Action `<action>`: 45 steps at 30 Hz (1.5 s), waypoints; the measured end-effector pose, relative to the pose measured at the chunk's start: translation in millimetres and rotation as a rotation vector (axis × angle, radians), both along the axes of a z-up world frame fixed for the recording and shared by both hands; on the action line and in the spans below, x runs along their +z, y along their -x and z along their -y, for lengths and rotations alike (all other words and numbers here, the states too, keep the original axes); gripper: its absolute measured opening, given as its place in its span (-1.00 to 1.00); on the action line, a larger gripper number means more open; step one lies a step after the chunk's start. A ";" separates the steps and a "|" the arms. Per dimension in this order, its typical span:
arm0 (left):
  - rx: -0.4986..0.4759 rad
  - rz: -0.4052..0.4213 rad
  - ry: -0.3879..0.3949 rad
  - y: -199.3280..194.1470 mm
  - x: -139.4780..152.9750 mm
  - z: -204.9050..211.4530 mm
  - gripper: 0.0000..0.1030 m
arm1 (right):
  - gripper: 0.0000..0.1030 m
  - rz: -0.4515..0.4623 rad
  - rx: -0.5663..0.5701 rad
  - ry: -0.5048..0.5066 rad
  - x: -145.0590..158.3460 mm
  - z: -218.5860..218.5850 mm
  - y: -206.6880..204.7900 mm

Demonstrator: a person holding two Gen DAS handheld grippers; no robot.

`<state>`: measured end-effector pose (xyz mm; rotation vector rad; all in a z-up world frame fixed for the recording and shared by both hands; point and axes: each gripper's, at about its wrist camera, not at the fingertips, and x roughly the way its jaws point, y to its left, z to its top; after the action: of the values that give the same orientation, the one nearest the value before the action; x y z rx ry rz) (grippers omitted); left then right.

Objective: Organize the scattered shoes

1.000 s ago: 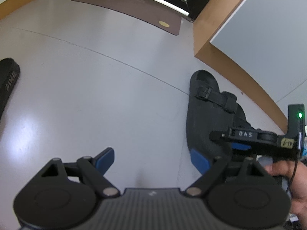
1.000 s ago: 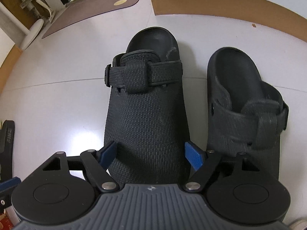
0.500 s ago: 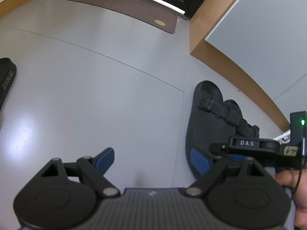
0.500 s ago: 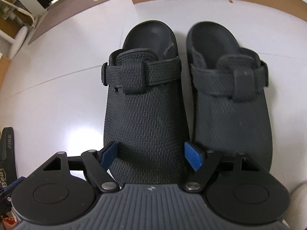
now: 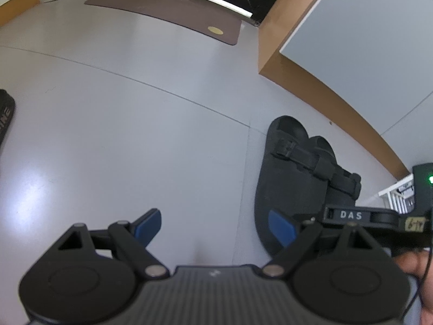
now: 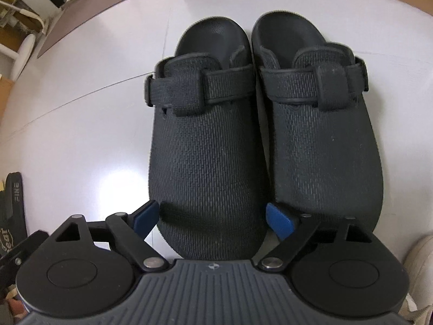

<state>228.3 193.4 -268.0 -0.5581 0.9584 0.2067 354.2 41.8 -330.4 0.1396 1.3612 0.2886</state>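
Two black woven-textured clogs, left clog (image 6: 208, 162) and right clog (image 6: 324, 146), lie paired at frame centre. Right gripper (image 6: 213, 218) is opening, straddling the left clog's toe without pressing; left gripper (image 5: 215, 226) spread, empty. One black slide sandal (image 6: 12, 205), lower left, remains unsorted.

**Materials and finishes**

Left clog (image 6: 205, 146), right clog (image 6: 324, 140): black woven-look textured uppers, matt; cloth-like straps; smooth moulded footbeds. Floor (image 6: 81, 124): pale grey, smooth, glossy, with bright glare patches. Doormat (image 5: 167, 13): brown, flat, matt. Skirting board (image 5: 324, 92): wood-toned, smooth. Right claw (image 6: 211, 216): matt black plastic body, ribbed grey housing, blue pads, small metal pins. Left claw (image 5: 213, 226): same finish.
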 end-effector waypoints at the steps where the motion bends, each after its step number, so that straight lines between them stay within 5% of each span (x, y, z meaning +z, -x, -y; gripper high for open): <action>1: 0.003 0.003 0.004 0.9 1.1 0.7 0.72 | 0.74 0.005 0.006 0.000 2.3 -0.5 0.7; 13: 0.026 0.051 0.058 3.3 17.7 18.6 0.72 | 0.74 0.109 0.066 0.001 69.0 15.3 22.1; 29: -0.027 0.086 0.101 18.6 31.2 58.9 0.72 | 0.74 0.191 0.024 0.052 147.2 98.3 86.1; 39: -0.085 0.112 0.090 19.1 37.5 70.1 0.72 | 0.74 0.178 0.040 0.112 162.9 153.5 118.8; 41: -0.227 0.105 0.101 29.3 46.5 -3.0 0.72 | 0.74 0.168 0.039 0.138 165.7 168.6 122.5; 45: -0.235 0.106 0.099 30.4 49.7 -1.9 0.71 | 0.74 0.143 0.024 0.142 167.2 188.7 130.2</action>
<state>198.0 195.4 -218.3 -0.5364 0.9257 -0.0802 224.0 -146.9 -163.2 -0.0156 1.2373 0.2165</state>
